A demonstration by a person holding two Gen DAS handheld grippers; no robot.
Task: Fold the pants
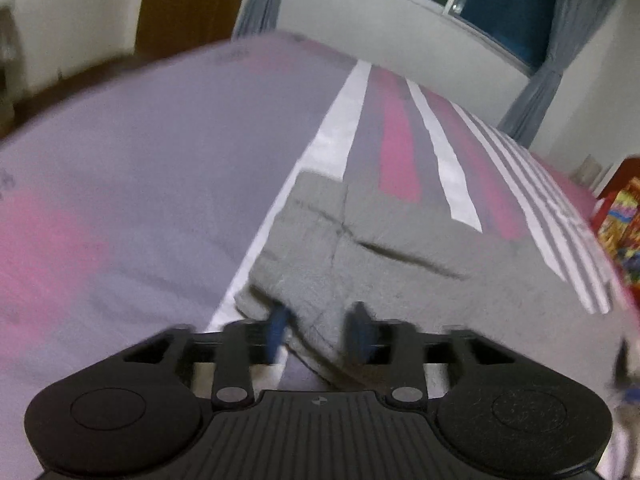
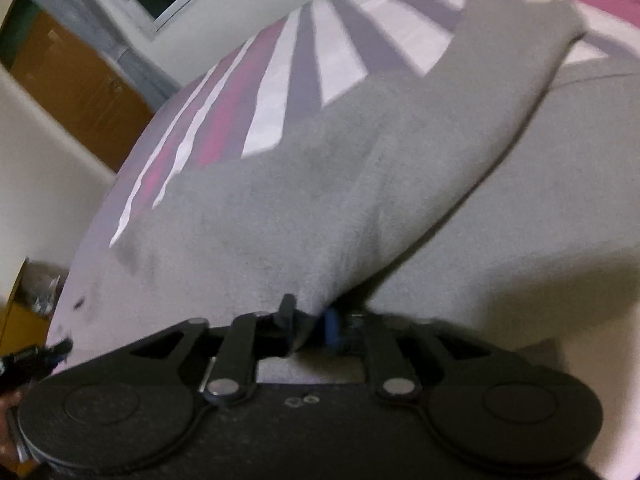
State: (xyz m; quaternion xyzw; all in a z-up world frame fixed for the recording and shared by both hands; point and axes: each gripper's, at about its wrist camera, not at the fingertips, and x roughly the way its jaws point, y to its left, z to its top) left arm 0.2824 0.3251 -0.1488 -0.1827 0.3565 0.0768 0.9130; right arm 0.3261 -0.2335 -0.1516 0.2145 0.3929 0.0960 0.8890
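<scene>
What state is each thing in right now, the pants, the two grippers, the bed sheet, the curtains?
Pants: grey, lying creased on the bed, one edge lifted by the grippers.
Left gripper: fingers partly apart with the pants' edge between them; grip unclear.
Right gripper: shut on a raised fold of the pants.
Bed sheet: spread flat under the pants.
Curtains: drawn aside from the window.

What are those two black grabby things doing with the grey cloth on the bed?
A person is folding soft grey fleece pants on a bed with a striped pink, white and lilac sheet. The right gripper pinches an edge of the pants and lifts a flap off the layer below. The left gripper sits at the near edge, its fingers either side of the cloth, not clearly clamped.
</scene>
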